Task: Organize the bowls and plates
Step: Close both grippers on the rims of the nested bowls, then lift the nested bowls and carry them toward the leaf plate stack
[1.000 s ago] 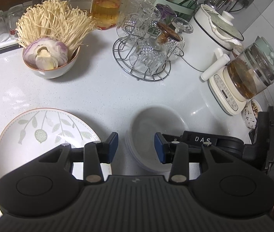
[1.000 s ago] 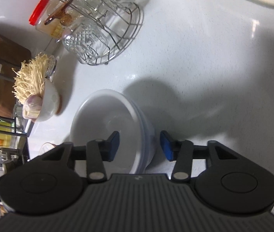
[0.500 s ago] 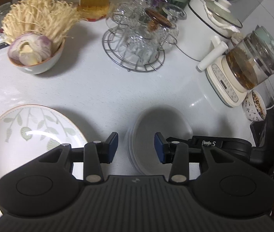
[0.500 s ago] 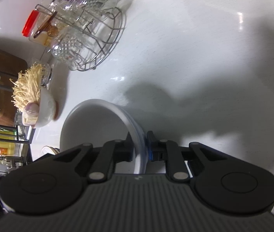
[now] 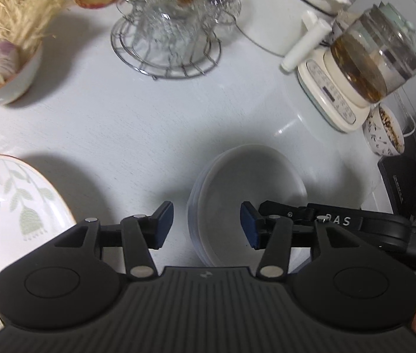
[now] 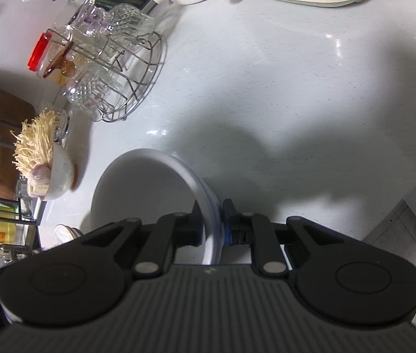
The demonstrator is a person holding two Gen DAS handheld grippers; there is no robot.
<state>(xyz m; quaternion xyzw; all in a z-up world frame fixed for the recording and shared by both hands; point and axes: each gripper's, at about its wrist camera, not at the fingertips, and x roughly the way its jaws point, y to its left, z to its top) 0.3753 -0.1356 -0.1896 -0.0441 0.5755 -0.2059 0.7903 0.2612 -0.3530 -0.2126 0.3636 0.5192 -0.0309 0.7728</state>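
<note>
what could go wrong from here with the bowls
The right gripper pinches only the thin rim of the translucent white plastic bowl stack; the nested bowls may slip or separate when lifted. The left gripper, fingers just opening, straddles the opposite rim and could knock it. The leaf-patterned plate lies close by.

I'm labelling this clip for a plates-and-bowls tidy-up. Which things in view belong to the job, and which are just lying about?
Part of the job:
- stack of translucent white plastic bowls, rim pinched by the right gripper
- white round plate with green leaf pattern
- left gripper, open

Just lying about:
- white ceramic bowl of enoki mushrooms
- wire rack of cut-glass cups
- glass kettle on cream base
</note>
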